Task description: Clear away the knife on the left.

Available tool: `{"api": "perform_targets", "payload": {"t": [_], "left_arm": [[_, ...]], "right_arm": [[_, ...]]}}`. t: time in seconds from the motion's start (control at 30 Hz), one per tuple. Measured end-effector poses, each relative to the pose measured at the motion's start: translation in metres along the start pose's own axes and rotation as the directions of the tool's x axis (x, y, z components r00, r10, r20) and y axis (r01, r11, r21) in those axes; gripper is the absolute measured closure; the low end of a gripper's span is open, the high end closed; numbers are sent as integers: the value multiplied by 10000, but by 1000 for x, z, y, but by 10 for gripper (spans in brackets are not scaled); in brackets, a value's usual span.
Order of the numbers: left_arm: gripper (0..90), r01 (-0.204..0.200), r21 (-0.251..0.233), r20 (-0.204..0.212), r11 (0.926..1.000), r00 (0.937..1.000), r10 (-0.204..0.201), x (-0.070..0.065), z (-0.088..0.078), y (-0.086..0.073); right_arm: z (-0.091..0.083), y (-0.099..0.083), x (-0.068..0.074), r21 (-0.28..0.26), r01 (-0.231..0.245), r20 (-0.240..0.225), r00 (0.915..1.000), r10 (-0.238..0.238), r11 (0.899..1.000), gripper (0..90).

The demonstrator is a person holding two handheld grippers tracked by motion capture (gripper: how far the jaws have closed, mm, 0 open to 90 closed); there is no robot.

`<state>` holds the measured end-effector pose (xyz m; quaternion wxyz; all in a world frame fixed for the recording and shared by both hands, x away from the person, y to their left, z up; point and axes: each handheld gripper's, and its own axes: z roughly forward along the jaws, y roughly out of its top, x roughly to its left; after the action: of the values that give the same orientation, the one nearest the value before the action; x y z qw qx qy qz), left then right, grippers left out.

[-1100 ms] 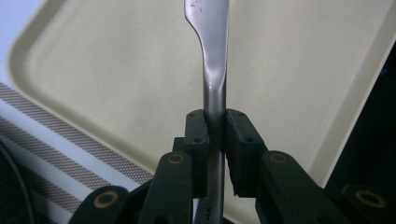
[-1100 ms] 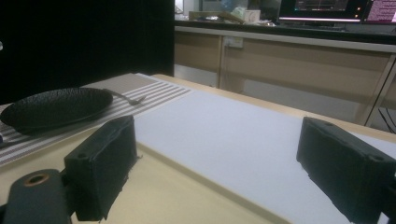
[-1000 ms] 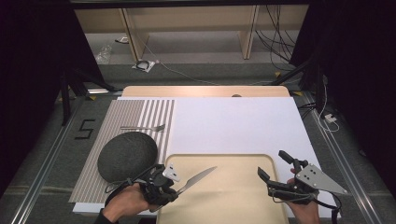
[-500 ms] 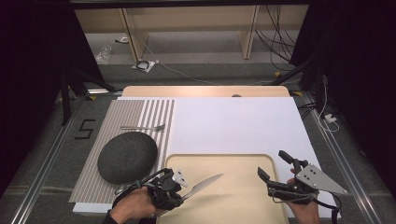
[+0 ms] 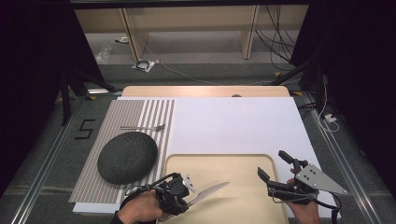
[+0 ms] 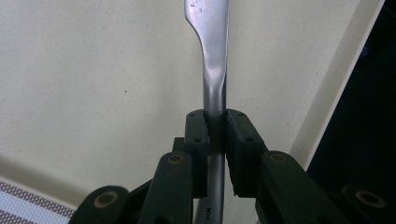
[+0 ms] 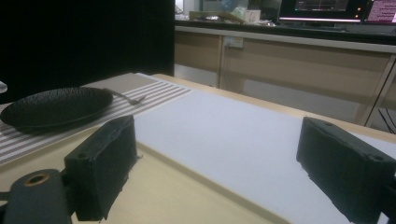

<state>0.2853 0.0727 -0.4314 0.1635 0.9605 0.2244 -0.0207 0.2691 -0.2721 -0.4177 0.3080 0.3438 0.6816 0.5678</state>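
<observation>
My left gripper (image 5: 183, 193) is shut on the handle of a silver table knife (image 5: 210, 192), whose blade points right over the cream tray (image 5: 233, 163). In the left gripper view the knife (image 6: 211, 60) runs up from between the two black pads (image 6: 195, 140), held just above the tray. My right gripper (image 5: 273, 168) stands open at the tray's right side, nothing between its jaws. From the right gripper view its two wide-apart pads (image 7: 105, 163) frame the tray edge and the white board.
A dark round plate (image 5: 127, 157) lies on the striped placemat (image 5: 140, 116) at the left, with a fork (image 5: 142, 127) beyond it. A white board (image 5: 233, 121) covers the middle of the table. Shelving and cables stand beyond the far edge.
My left gripper has carried the knife a little to the right and down over the tray's front left part. The right gripper has stayed where it was.
</observation>
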Motion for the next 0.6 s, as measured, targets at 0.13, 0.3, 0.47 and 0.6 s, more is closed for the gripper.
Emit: {"api": "perform_targets", "payload": {"t": [0.13,0.3,0.47,0.6], "left_arm": [[792,9,186,128,9998,9999,-12,-3,6,3],[791,-68,476,90,9988,9999,64,-5,11,6],[792,39,789,204,9969,9998,-55,-4,19,7],[791,23,1099,272,9939,9996,-53,-2,23,7]], "right_arm": [[0,0,0,-2,-7,2,10000,7,10000,129],[-1,0,0,18,-11,-7,10000,11,10000,129],[0,0,0,-36,-22,12,10000,22,10000,129],[0,0,0,-2,-1,-3,10000,1,10000,129]]}}
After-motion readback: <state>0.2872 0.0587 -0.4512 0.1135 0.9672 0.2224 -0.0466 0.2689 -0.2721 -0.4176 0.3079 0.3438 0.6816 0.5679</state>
